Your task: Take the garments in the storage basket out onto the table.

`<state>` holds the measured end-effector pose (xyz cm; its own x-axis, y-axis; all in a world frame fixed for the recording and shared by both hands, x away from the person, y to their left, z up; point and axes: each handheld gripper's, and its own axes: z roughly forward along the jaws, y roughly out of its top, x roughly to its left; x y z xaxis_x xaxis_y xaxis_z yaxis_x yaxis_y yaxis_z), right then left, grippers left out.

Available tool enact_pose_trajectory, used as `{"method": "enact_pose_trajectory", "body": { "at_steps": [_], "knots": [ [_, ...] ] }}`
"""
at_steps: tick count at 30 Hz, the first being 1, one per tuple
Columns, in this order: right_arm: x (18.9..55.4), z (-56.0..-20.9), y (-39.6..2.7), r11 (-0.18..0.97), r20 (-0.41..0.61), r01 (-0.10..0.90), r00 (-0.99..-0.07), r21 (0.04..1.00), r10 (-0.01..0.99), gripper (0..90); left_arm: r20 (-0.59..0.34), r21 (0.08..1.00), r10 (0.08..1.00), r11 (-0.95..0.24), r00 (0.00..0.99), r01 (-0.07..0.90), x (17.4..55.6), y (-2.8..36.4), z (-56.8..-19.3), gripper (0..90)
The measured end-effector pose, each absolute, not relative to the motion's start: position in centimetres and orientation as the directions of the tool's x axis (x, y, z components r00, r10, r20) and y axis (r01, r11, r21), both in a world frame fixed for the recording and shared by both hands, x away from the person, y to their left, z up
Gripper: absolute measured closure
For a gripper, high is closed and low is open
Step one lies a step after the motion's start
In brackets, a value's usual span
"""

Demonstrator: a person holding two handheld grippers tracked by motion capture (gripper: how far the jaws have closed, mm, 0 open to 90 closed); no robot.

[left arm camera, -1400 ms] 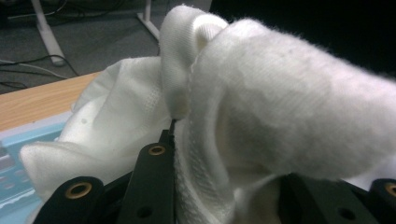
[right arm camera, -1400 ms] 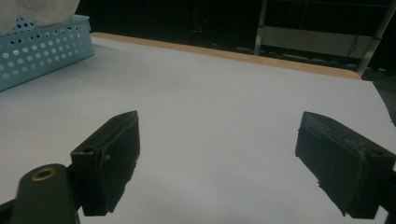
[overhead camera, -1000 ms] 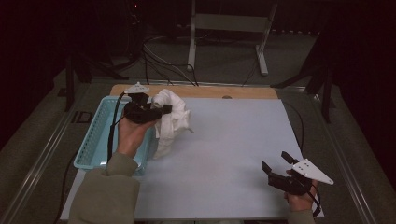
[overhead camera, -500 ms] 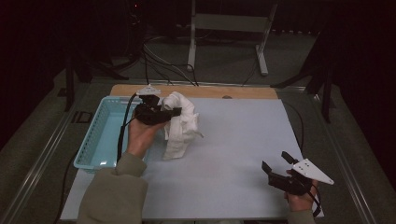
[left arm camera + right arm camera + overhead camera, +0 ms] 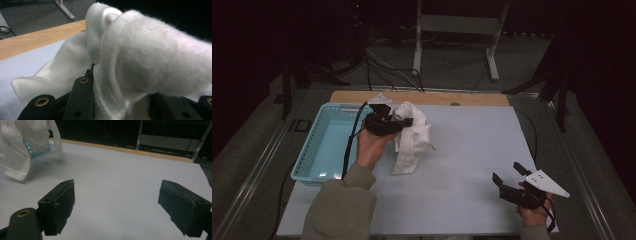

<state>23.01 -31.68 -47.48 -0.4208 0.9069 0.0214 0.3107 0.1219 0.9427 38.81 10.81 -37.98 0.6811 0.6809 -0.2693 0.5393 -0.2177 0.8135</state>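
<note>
A pale counter (image 5: 472,150) with a bare wooden strip (image 5: 422,97) along its far edge stood in a dim room. Beyond that edge, a white metal stand (image 5: 419,45) rose from grey floor (image 5: 452,75), where black cables (image 5: 382,65) trailed. Darkness swallowed the walls behind.

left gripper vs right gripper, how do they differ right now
The left gripper is shut on the white towel; the right gripper stands open with nothing between its jaws. The left gripper is raised beside the blue basket with the towel hanging from it to the table; the right gripper sits low over the table's near right corner. A grey three-cornered plate shows plainly on the right gripper. Both are black, hand-held and trail a cable.
</note>
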Motion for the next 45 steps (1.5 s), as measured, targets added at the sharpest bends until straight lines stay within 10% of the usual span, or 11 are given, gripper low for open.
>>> {"method": "enact_pose_trajectory", "body": {
  "at_steps": [45],
  "knots": [
    [23.0,-47.5,-31.8,0.112,0.031,0.310,-0.423,0.944,0.905,14.1,-0.299,0.754,0.653,-0.285,0.696,0.592,39.4,6.1,-43.5,66.0]
  ]
}}
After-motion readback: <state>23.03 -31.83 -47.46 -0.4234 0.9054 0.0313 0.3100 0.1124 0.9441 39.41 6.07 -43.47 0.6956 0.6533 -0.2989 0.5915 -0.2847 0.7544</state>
